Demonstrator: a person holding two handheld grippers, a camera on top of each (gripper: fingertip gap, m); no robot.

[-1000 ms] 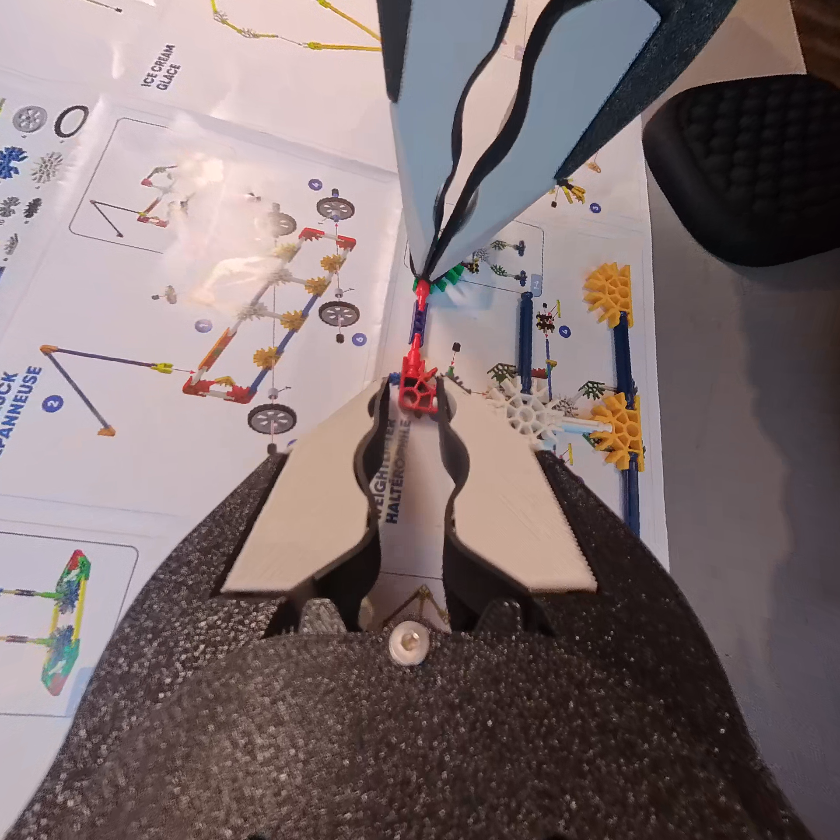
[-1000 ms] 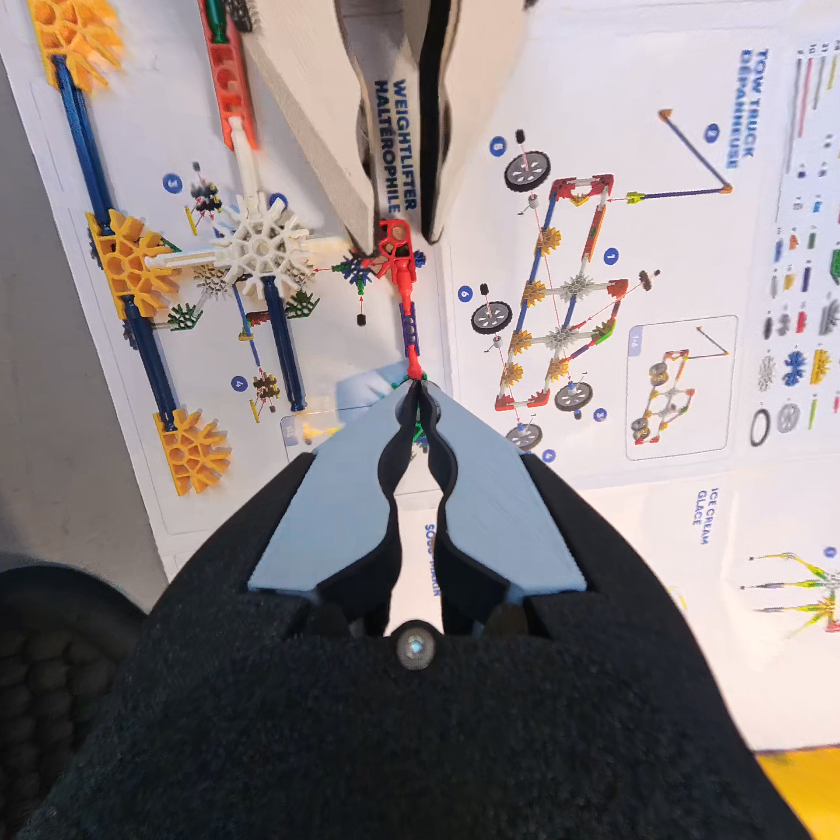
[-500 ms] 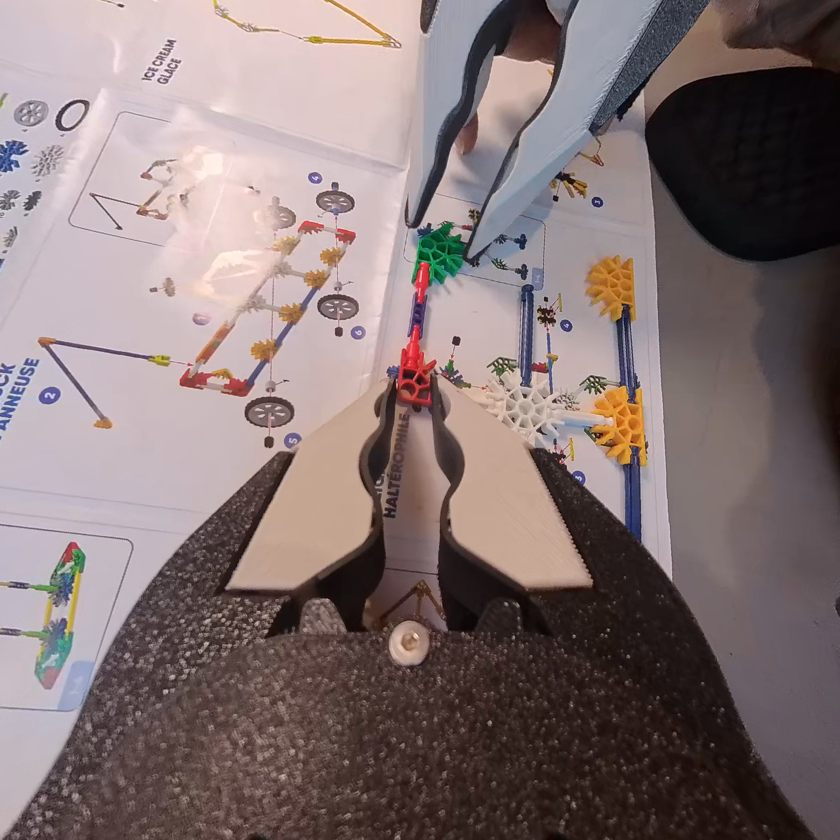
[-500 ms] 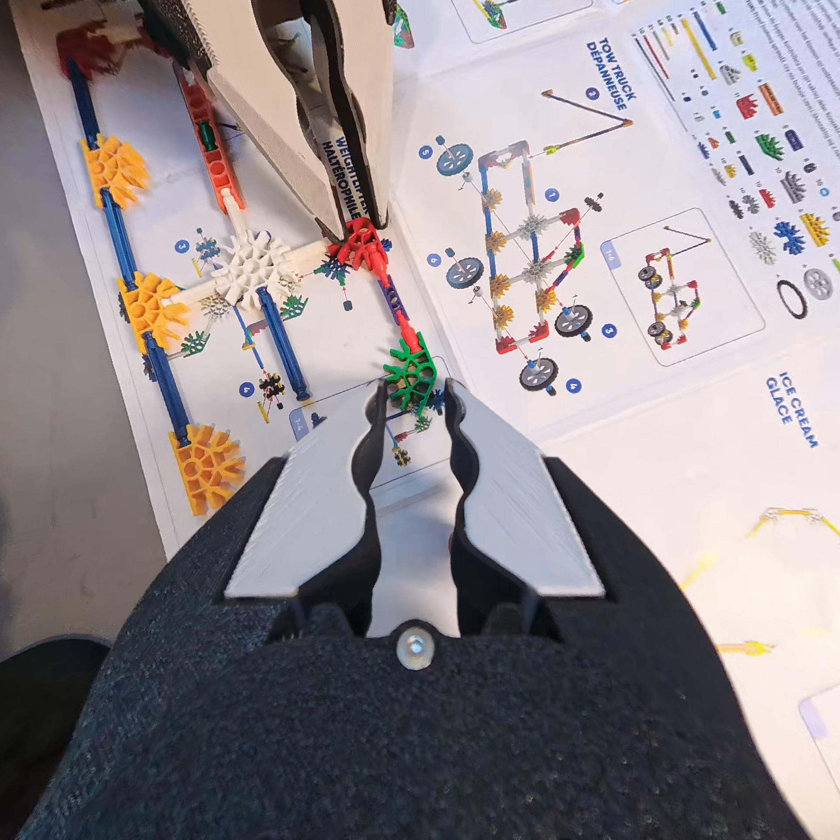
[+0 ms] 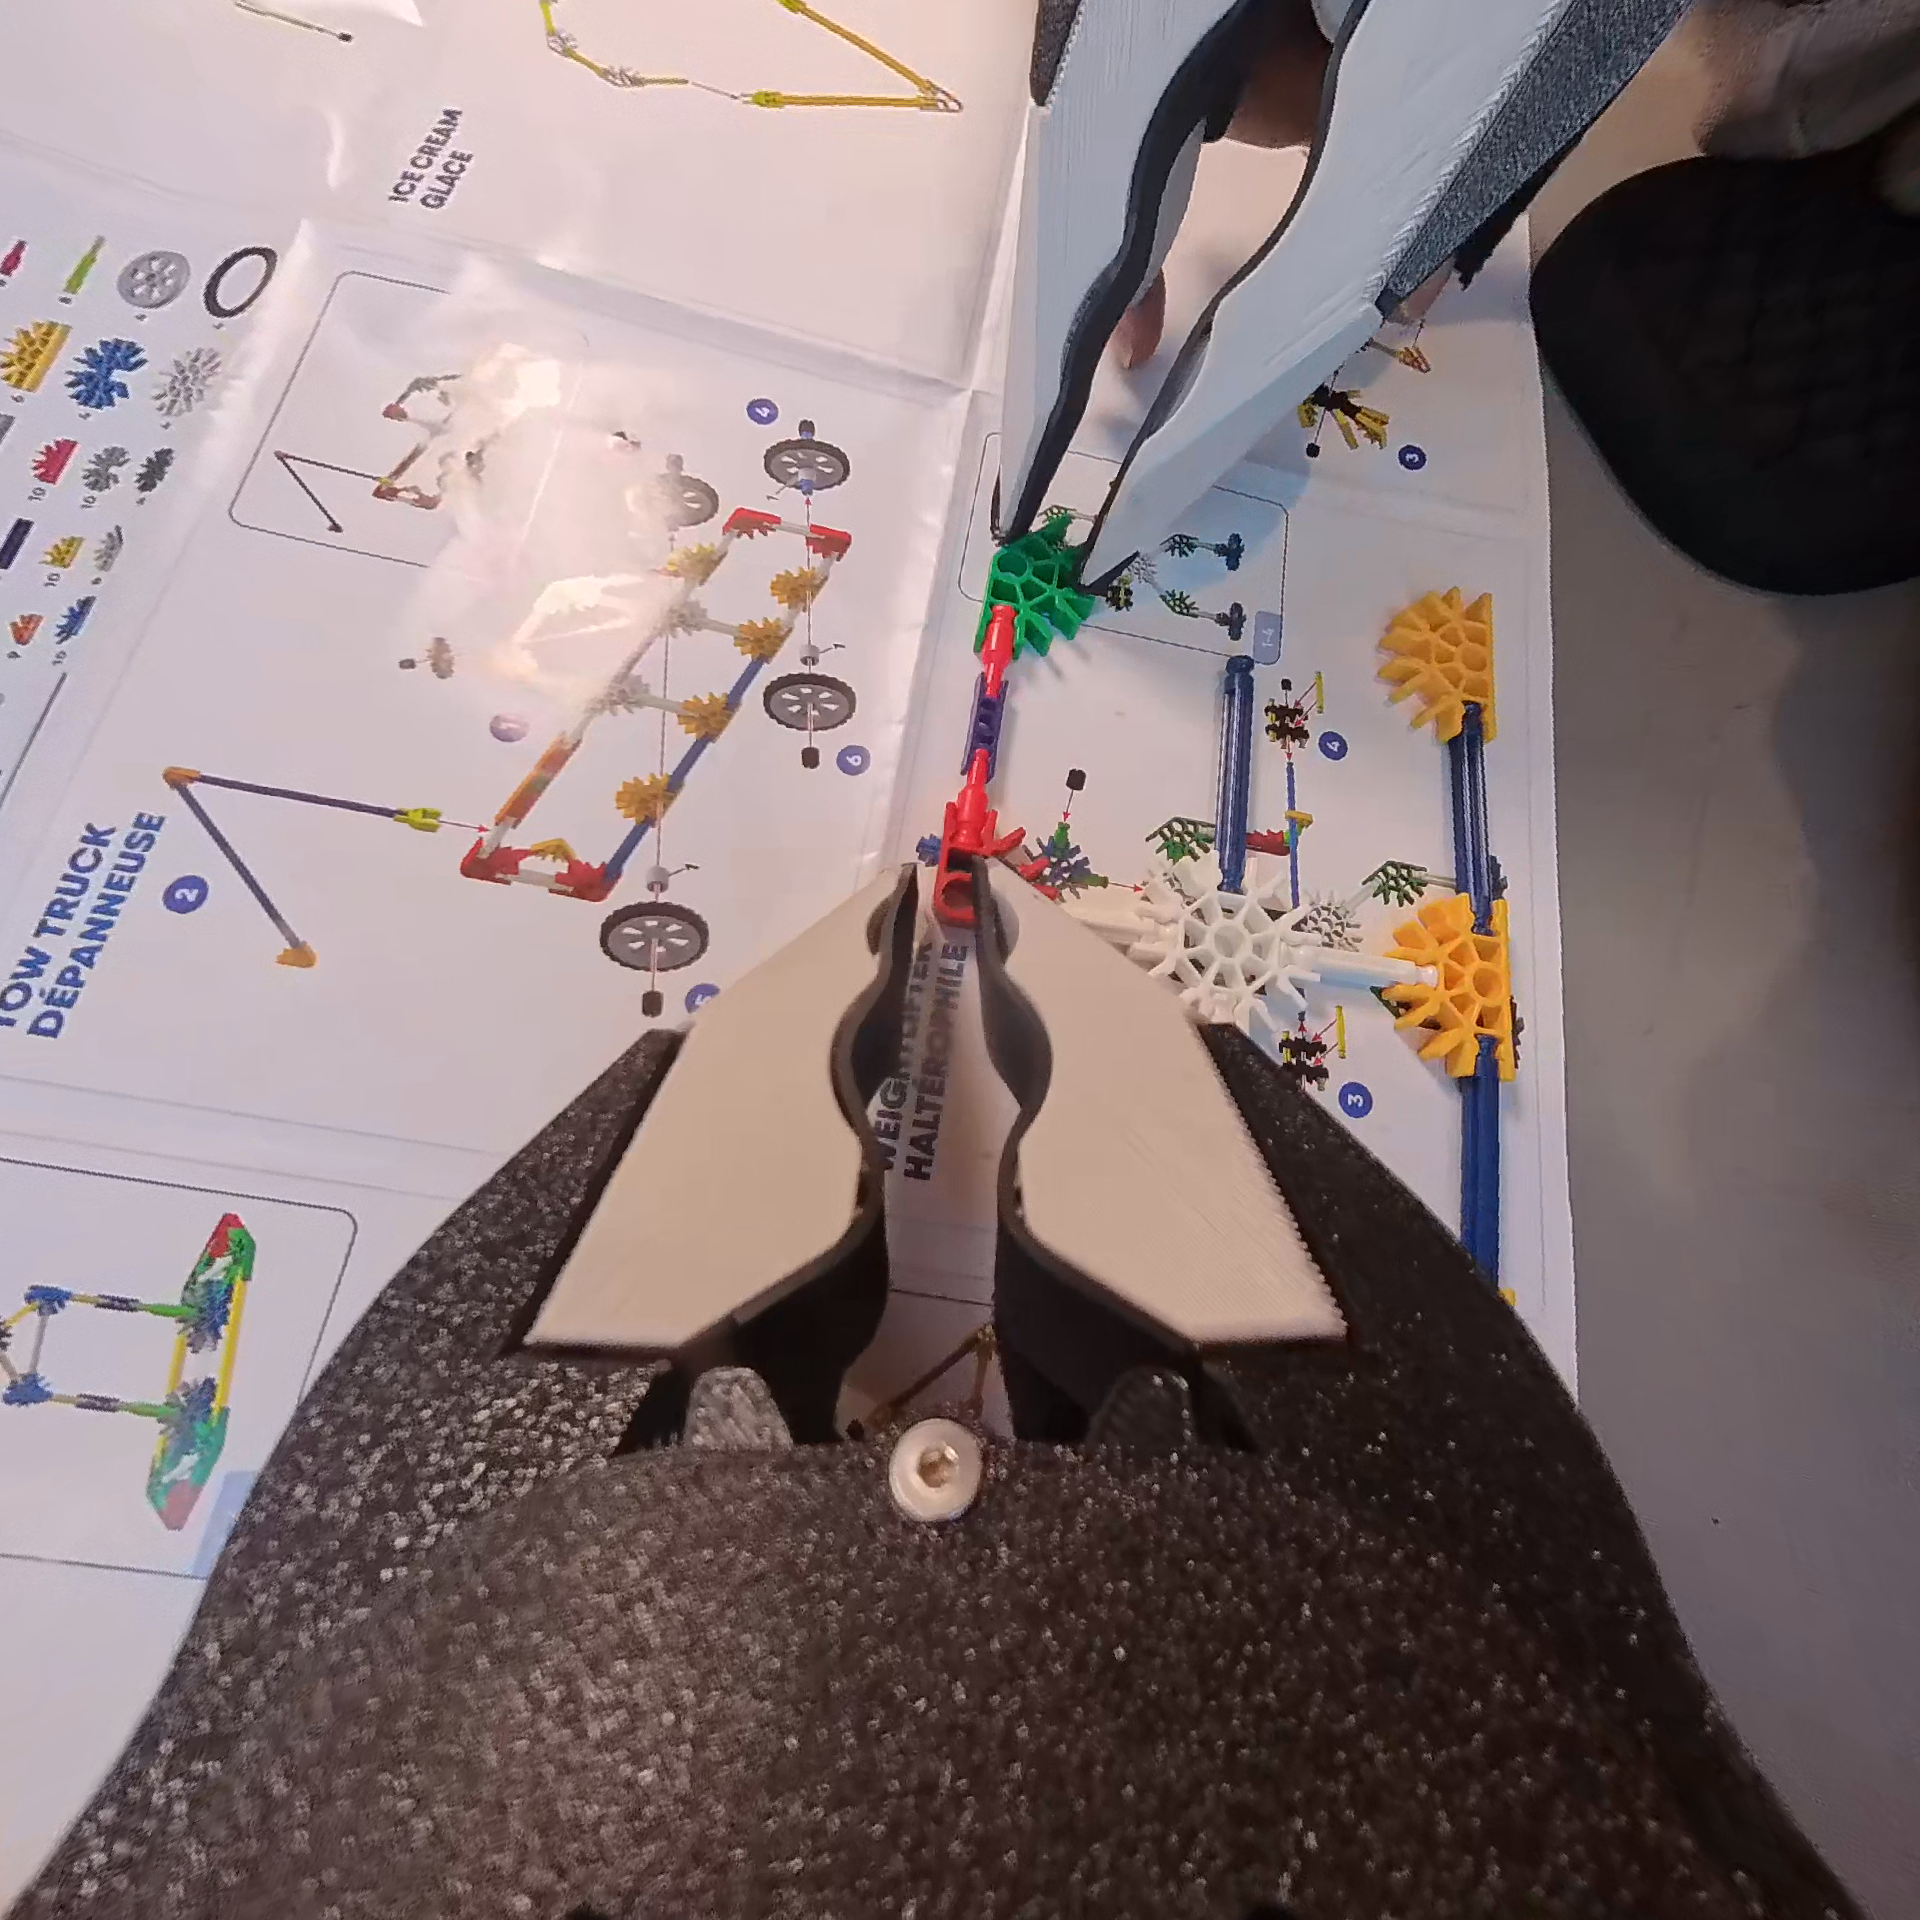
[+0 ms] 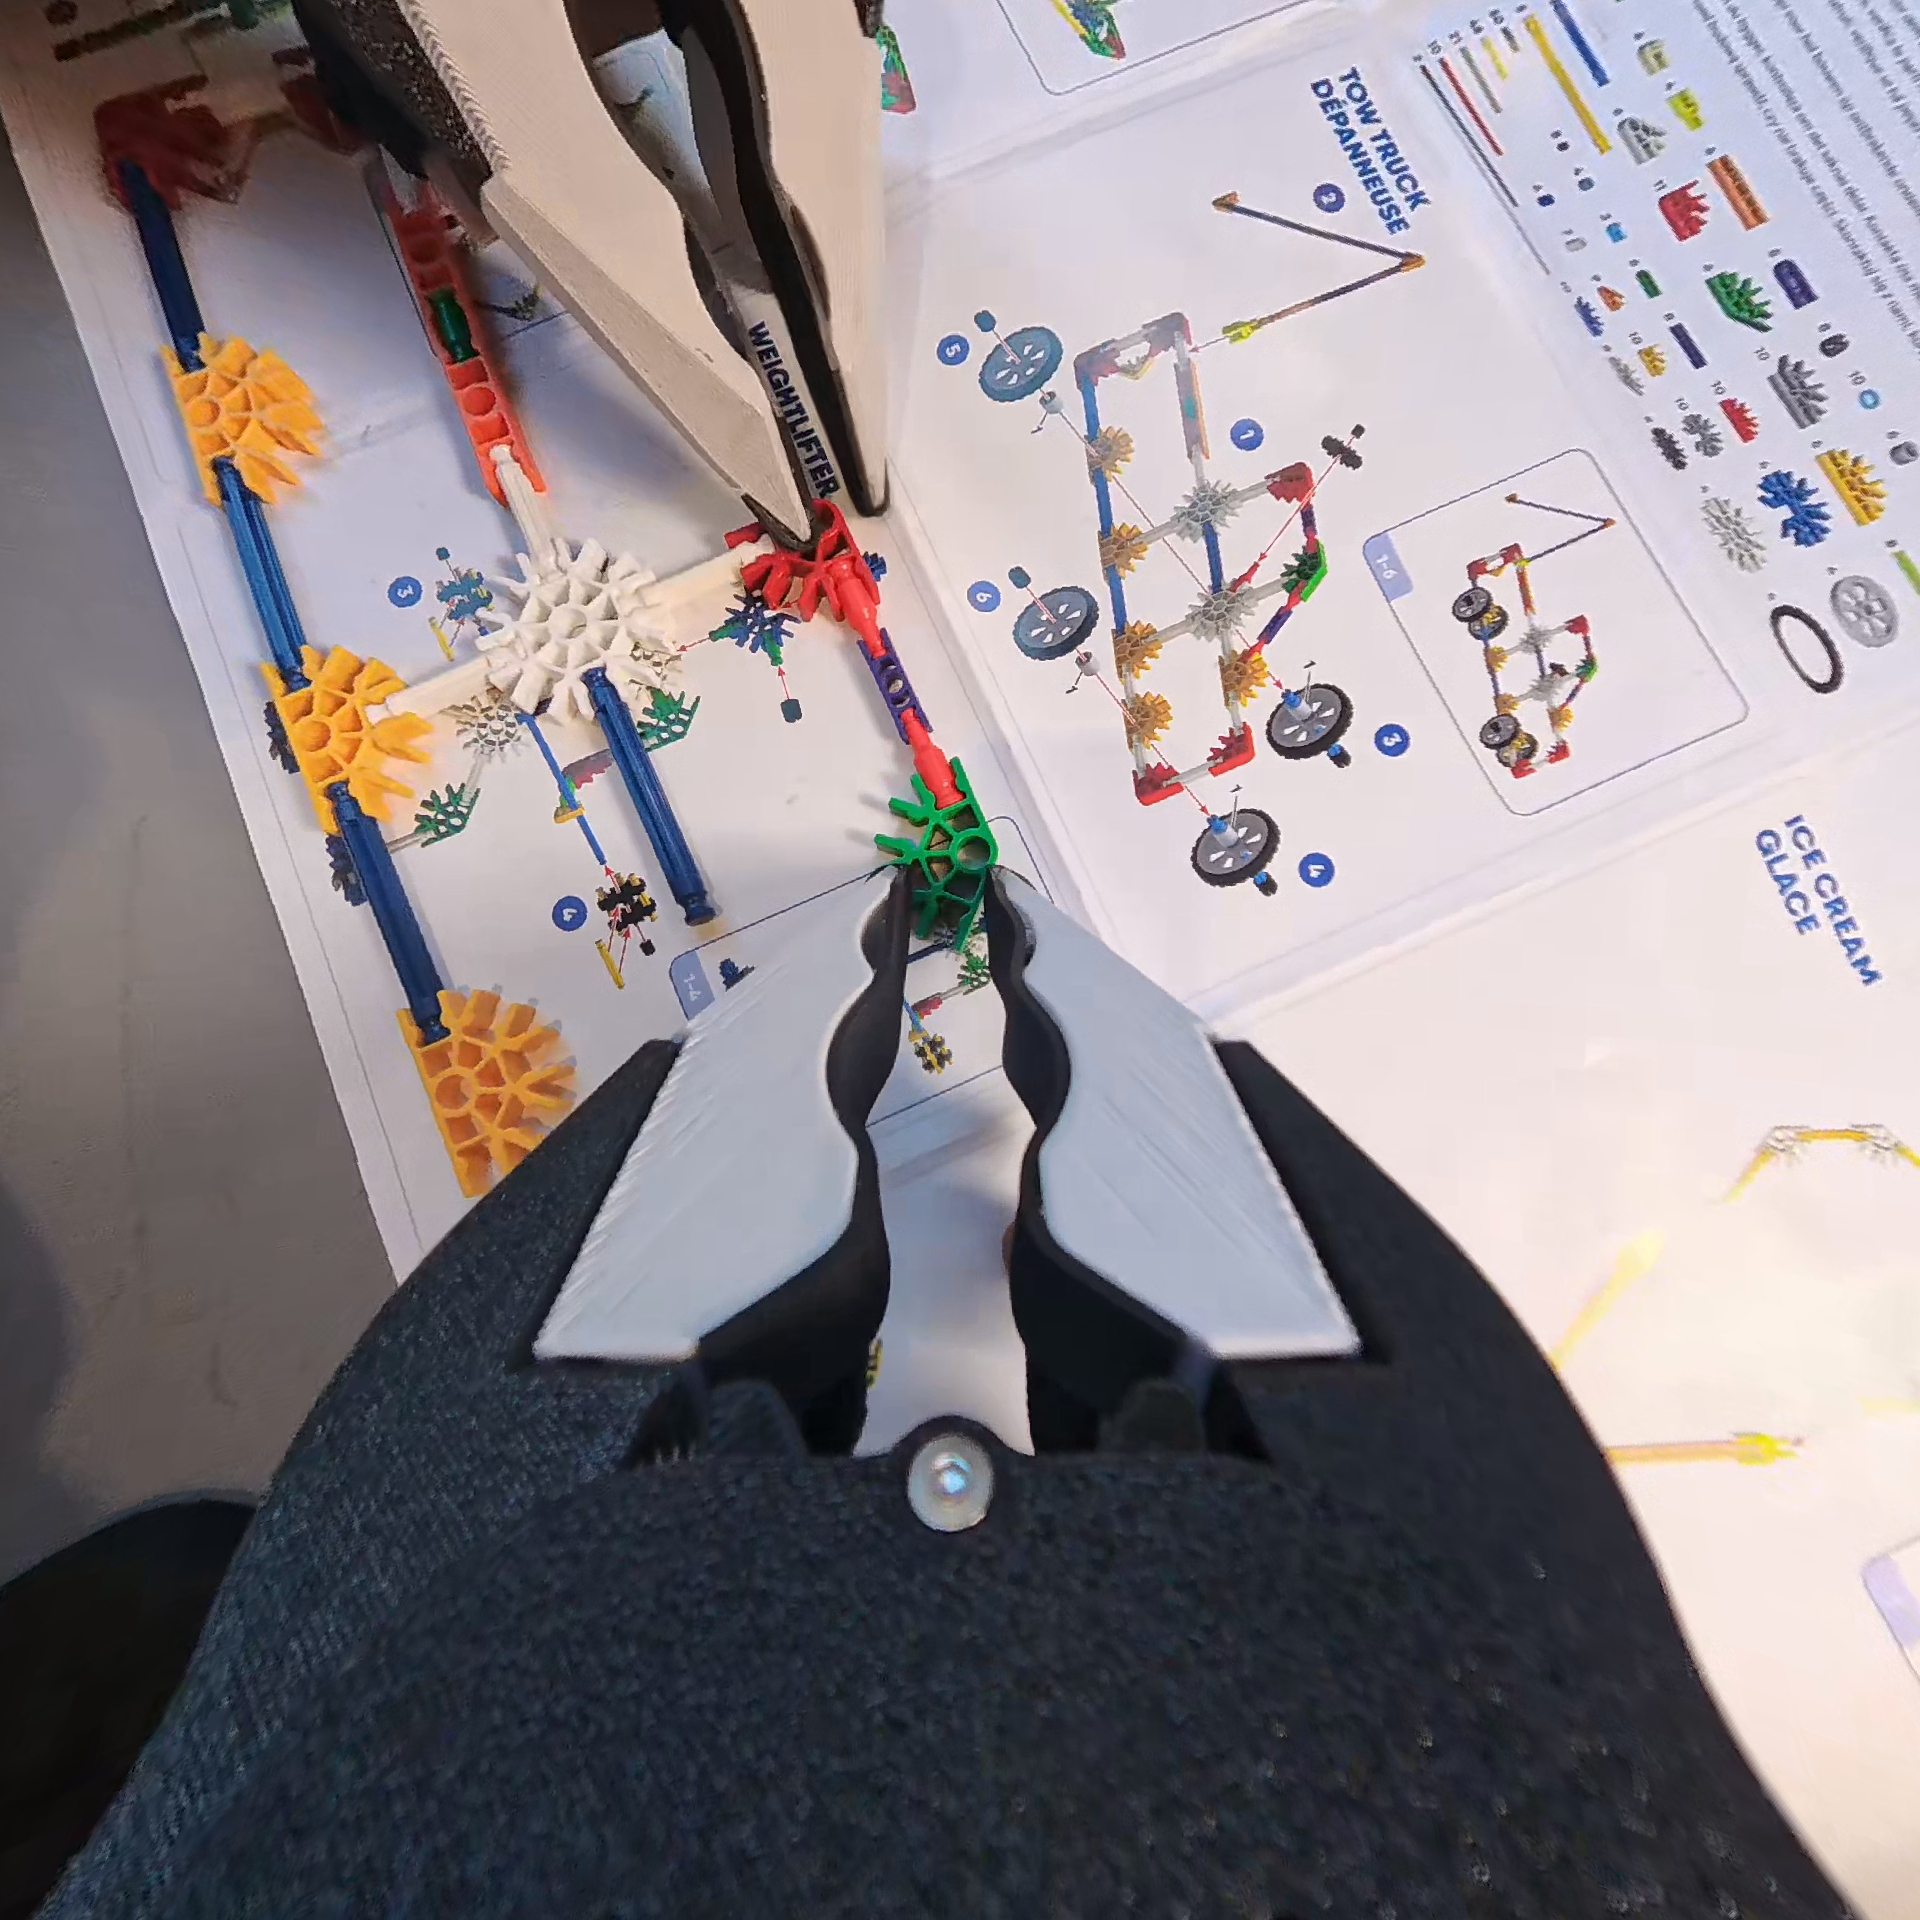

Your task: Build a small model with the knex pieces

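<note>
A short chain of building-toy pieces lies on a printed instruction sheet (image 5: 436, 1049): a red connector (image 5: 961, 842), a purple piece (image 5: 985, 717) on a red rod, and a green fan connector (image 5: 1029, 603). My left gripper (image 5: 948, 883), with beige fingers, is shut on the red connector. My right gripper (image 6: 945, 888), with pale blue fingers, is shut on the near edge of the green connector (image 6: 940, 842), which lies flat. The two grippers face each other; the right one (image 5: 1049, 556) shows in the left wrist view and the left one (image 6: 831, 520) in the right wrist view.
A larger model lies beside the chain: a white snowflake connector (image 5: 1226, 935), yellow fan connectors (image 5: 1455, 977) on blue rods (image 5: 1236, 769), and an orange piece (image 6: 468, 364). A black textured object (image 5: 1745, 384) sits off the sheet on the grey table (image 5: 1745, 1143). The tips of one gripper are about 8 cm away from the tips of the other.
My right gripper let go of the green connector, which turned to lie flat, backed off a little, then closed on it again. My left gripper stayed on the red connector.
</note>
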